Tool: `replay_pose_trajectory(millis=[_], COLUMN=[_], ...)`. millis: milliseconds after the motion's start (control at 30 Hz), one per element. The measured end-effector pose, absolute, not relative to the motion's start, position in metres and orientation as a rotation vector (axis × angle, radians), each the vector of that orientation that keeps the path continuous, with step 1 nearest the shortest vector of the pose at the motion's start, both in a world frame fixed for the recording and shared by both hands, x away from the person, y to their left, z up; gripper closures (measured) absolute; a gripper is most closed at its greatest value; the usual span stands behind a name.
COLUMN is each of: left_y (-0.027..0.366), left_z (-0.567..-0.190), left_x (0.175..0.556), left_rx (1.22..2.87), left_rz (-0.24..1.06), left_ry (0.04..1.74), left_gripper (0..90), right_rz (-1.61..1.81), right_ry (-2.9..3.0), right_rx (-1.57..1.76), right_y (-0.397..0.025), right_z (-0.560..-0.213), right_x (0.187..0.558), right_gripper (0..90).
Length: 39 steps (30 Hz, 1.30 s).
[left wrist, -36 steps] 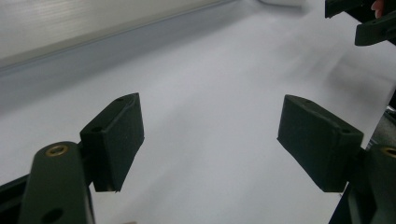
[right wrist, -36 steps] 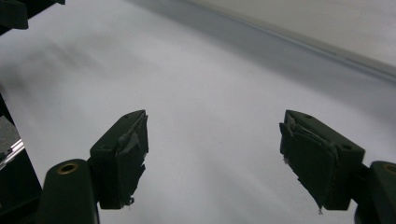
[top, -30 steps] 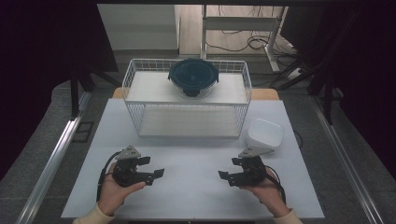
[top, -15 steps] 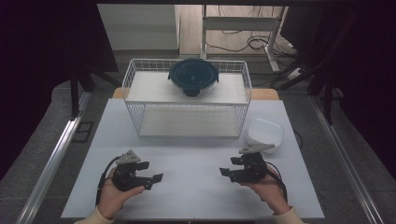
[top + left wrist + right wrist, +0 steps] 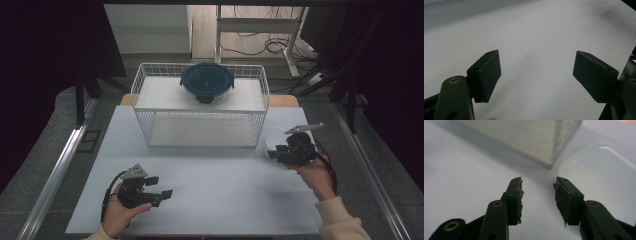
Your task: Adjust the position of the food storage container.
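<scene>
A white wire rack (image 5: 200, 107) stands at the back of the white table (image 5: 210, 185). On its top shelf sits a round clear container with a dark blue lid (image 5: 207, 82). A white squarish dish (image 5: 274, 136) lies right of the rack, and in the right gripper view the dish (image 5: 599, 177) is just ahead to the right. My right gripper (image 5: 274, 152) hovers open at the dish's near edge; its jaws (image 5: 537, 187) hold nothing. My left gripper (image 5: 161, 187) rests low at the front left, open wide (image 5: 536, 71) over bare table.
The rack's corner (image 5: 549, 150) is close ahead of the right gripper. Metal rails (image 5: 55, 170) run along both table sides, with dark floor beyond. Cables (image 5: 260, 47) lie on the floor behind the table.
My right gripper has moved forward and right from the front of the table up to the white dish. My left gripper has stayed at the front left.
</scene>
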<state>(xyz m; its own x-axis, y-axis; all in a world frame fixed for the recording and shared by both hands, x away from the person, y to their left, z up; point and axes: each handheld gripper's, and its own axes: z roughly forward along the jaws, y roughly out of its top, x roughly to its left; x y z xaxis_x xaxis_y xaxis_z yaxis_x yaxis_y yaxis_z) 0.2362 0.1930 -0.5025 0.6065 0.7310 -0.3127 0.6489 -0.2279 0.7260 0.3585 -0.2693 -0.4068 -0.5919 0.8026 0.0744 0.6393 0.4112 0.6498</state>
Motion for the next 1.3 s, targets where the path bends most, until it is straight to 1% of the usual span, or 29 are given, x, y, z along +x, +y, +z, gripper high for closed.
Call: replay_pose_trajectory(millis=[233, 300, 400, 633, 867, 1100, 1300], left_y=[0.199, 0.2, 0.199, 0.201, 0.203, 0.2, 0.199], left_z=[-0.505, -0.506, -0.505, -0.506, -0.507, -0.506, -0.507], left_x=[0.235, 0.235, 0.234, 0.235, 0.237, 0.236, 0.237], left_rx=[1.929, 1.927, 1.924, 1.922, 1.908, 1.897, 1.907], left_rz=[0.11, 0.096, 0.098, 0.106, 0.095, 0.096, 0.083], left_ry=[1.115, 1.11, 1.112, 1.126, 1.144, 1.113, 1.117], left_gripper=[22.2, 22.1, 22.1, 22.2, 22.3, 22.5, 22.5], right_rz=[0.806, 0.76, 0.705, 0.62, 0.551, 0.511, 0.505], right_ry=[2.378, 2.361, 2.34, 2.292, 2.319, 2.442, 2.506], right_rx=[1.302, 1.314, 1.337, 1.422, 1.372, 1.292, 1.238], right_y=[-0.282, -0.283, -0.287, -0.305, -0.312, -0.309, -0.296], right_z=[-0.396, -0.397, -0.403, -0.424, -0.439, -0.45, -0.451], right_x=[0.404, 0.419, 0.441, 0.486, 0.507, 0.506, 0.489], right_gripper=[75.8, 82.6, 88.9, 89.2, 89.2, 89.5, 89.5])
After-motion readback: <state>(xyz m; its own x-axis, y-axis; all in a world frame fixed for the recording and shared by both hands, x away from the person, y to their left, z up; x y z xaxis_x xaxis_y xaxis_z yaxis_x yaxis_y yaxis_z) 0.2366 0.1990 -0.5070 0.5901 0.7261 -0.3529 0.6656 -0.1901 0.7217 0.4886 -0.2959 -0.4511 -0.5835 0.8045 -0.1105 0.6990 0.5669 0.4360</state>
